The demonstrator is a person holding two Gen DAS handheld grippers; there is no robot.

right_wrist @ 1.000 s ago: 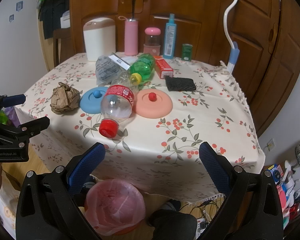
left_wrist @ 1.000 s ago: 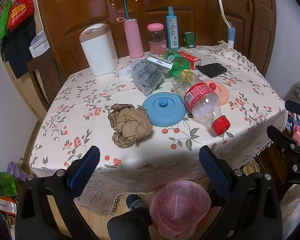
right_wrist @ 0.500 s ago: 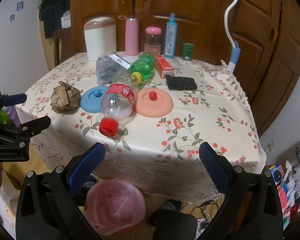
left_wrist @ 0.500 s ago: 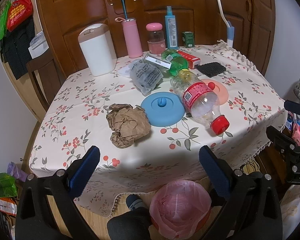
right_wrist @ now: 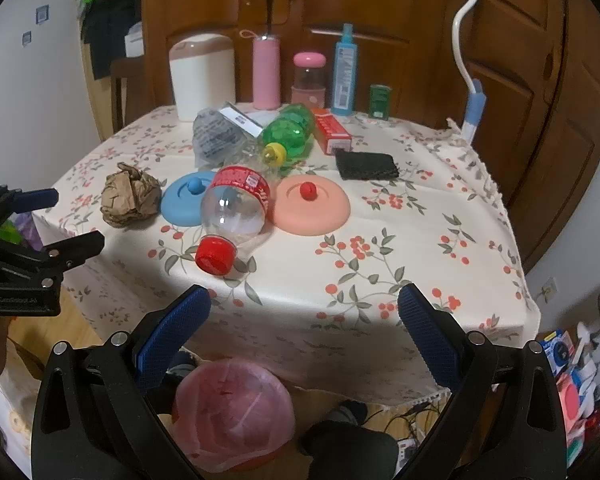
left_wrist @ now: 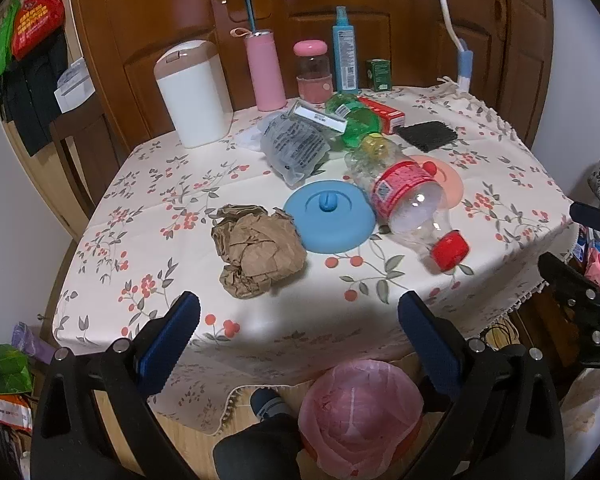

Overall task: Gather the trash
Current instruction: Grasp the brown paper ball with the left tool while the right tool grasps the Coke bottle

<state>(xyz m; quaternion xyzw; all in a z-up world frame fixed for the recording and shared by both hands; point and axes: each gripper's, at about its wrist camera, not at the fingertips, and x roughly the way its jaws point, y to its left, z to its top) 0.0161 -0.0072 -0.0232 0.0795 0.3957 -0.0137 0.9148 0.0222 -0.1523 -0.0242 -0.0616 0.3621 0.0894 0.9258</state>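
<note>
Trash: crumpled paper ball [left_wrist: 258,249] on table [left_wrist: 148,184] | left tool [left_wrist: 298,312] gaping, level, short of it

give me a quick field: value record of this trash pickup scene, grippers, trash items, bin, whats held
left gripper: open, holds nothing, short of the table's near edge
right gripper: open, holds nothing
crumpled brown paper: on the tablecloth, left of the blue lid
clear bottle: on its side, red cap toward the camera, between blue lid and pink lid
green bottle: on its side, farther back
plastic bag: crumpled, behind the blue lid
bin: pink liner, on the floor below the table's near edge
</note>
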